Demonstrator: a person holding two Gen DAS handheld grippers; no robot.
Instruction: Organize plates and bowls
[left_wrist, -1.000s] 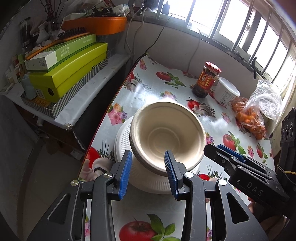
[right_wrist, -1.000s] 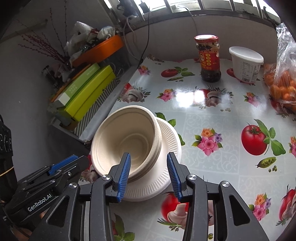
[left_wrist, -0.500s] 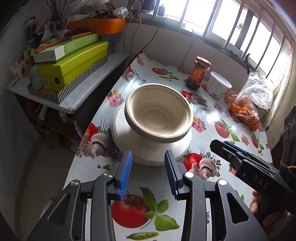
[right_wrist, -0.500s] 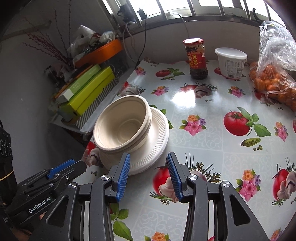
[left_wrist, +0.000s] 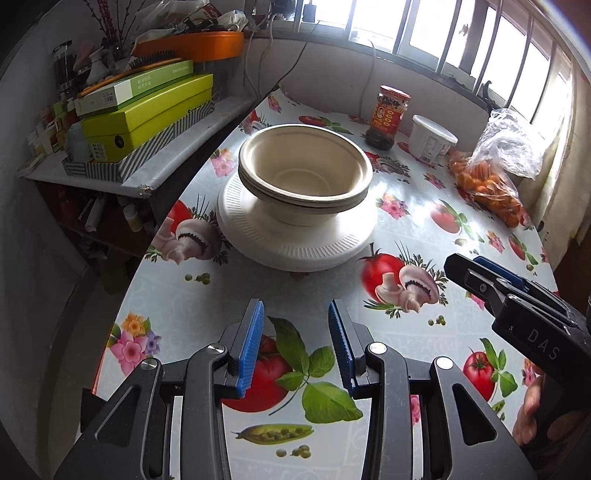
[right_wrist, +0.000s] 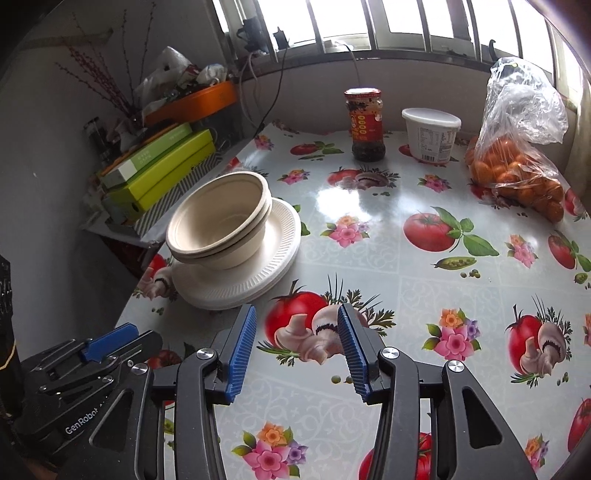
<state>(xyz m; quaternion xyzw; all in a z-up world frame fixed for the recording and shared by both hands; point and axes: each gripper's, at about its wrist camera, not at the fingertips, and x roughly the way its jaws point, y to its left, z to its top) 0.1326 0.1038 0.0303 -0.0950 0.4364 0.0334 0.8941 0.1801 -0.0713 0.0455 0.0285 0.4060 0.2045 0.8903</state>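
Nearest the cameras, the left gripper (left_wrist: 296, 343) has its jaws partly apart with nothing between them, only the printed worktop (left_wrist: 402, 229) cloth beneath. The right gripper (right_wrist: 296, 345) is likewise empty; its jaws have just been opening a little and now stand partly apart over a tomato-and-mushroom print. Neither gripper touches anything, and both sit well short of the stack, which suggests the stacking is finished and the hands are clear of it. Beyond them, near the worktop's left edge, the nested bowls (left_wrist: 304, 170) sit upright inside one another on the white plates (left_wrist: 295, 243), the wider plates underneath as a steady base, so the whole set takes up one spot. Farther back, by the wall under the window, stand a red-labelled jar (right_wrist: 365, 125) and a white tub (right_wrist: 430, 134), with a bag of oranges (right_wrist: 517, 173) to the right, all well apart from the stack.
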